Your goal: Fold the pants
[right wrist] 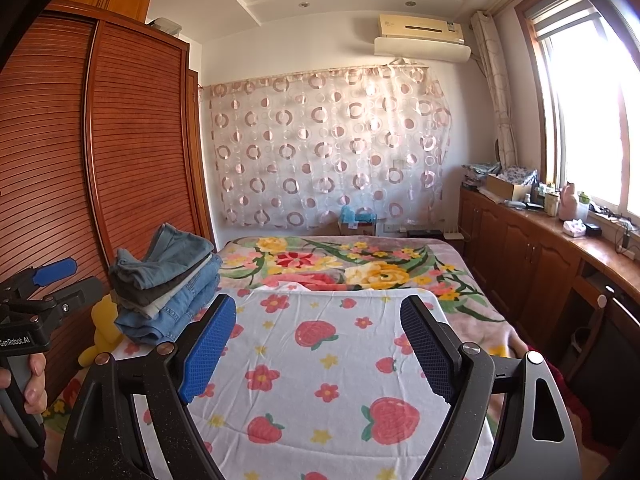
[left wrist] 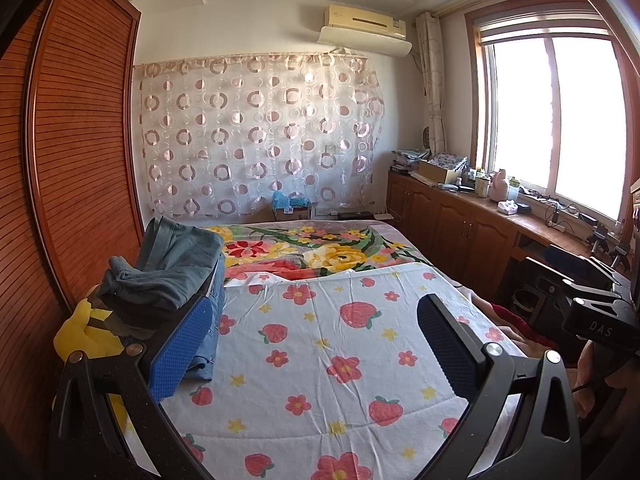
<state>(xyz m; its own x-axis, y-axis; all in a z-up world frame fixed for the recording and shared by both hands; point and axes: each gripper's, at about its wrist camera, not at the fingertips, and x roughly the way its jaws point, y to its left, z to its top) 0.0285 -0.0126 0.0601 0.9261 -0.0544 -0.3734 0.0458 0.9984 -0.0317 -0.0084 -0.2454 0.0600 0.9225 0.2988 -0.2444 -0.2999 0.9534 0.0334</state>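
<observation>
A stack of folded pants (left wrist: 176, 276) in grey and blue denim sits at the left edge of the bed; it also shows in the right wrist view (right wrist: 168, 292). My left gripper (left wrist: 316, 340) is open and empty above the strawberry-print sheet (left wrist: 320, 344), its left finger close beside the stack. My right gripper (right wrist: 316, 344) is open and empty over the same sheet (right wrist: 328, 360), to the right of the stack. The left gripper's body (right wrist: 36, 304) and the hand holding it show at the left of the right wrist view.
A slatted wooden wardrobe (left wrist: 72, 168) stands close along the bed's left side. A yellow plush toy (right wrist: 102, 332) lies beside the stack. A flowered blanket (right wrist: 344, 260) covers the far bed. Cluttered wooden cabinets (right wrist: 532, 248) run under the window at right.
</observation>
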